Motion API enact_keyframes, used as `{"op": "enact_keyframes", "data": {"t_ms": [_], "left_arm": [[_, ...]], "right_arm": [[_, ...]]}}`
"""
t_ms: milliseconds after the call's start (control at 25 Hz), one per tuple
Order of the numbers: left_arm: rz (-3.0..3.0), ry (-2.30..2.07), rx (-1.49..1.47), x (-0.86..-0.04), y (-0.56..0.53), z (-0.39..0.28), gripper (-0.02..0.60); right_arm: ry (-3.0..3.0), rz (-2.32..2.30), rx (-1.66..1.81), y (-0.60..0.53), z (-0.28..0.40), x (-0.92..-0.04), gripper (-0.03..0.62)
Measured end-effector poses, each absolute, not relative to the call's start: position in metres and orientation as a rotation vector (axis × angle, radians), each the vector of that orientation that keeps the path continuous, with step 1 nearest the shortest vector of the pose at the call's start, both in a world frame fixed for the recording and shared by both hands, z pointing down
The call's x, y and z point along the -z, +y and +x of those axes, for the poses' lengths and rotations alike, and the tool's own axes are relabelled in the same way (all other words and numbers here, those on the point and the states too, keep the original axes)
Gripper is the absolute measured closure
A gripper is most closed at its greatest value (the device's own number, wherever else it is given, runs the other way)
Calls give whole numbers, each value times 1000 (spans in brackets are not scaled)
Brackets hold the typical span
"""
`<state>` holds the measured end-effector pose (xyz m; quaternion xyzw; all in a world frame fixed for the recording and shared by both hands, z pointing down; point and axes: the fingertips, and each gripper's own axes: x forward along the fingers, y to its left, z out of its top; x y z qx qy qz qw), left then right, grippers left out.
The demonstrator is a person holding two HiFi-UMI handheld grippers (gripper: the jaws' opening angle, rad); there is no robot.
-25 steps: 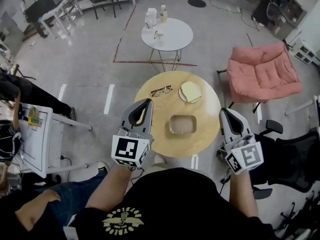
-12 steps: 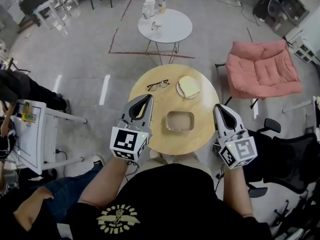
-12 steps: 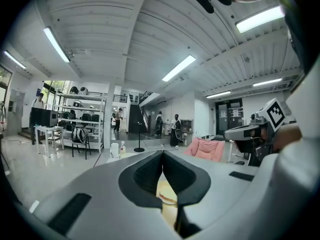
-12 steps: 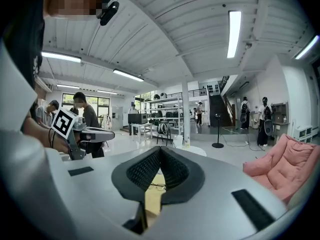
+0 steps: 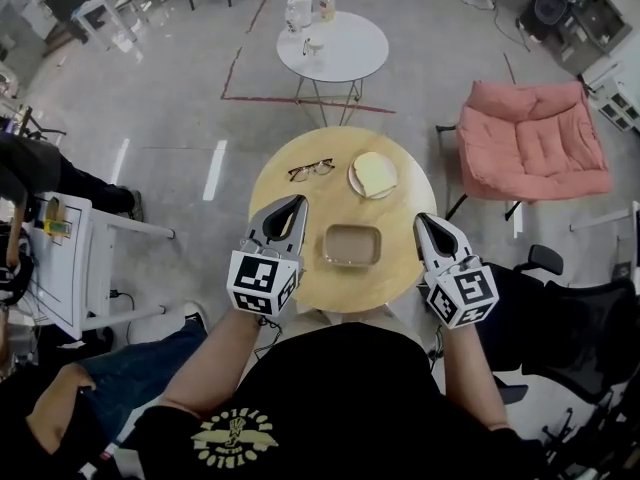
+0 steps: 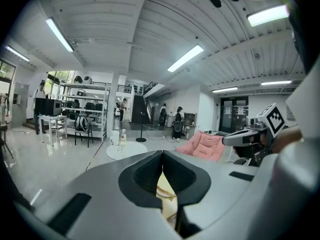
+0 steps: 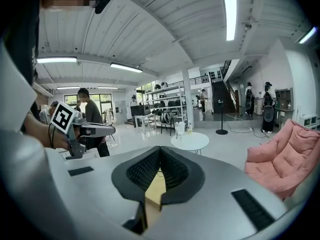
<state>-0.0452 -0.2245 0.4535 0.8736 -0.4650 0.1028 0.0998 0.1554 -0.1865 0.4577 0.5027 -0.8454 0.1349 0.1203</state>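
While left tool [image 5: 296, 201] and right tool [image 5: 420, 219] taper, tray [image 5: 352, 246] is rectangular.

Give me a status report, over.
Left gripper shut, empty. Right gripper shut, empty. Tray between them on round table, untouched. Glasses and plate beyond, nothing blocking.

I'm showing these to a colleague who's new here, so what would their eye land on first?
Probably the two shut, empty tools with marker cubes, the left tool and the right tool, held at either side of a round wooden table. Between them sits a shallow rectangular tray, with glasses and a plate holding something pale yellow farther back. The pink armchair at the right stands out too.
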Motion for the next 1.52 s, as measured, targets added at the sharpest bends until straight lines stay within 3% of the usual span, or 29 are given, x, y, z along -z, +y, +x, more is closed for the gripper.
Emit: {"op": "enact_keyframes", "data": {"t_ms": [1520], "left_arm": [[2196, -1109, -628, -675, -190, -29, 563]], "right_arm": [[-2250, 1233, -876, -175, 171, -661, 569]]}}
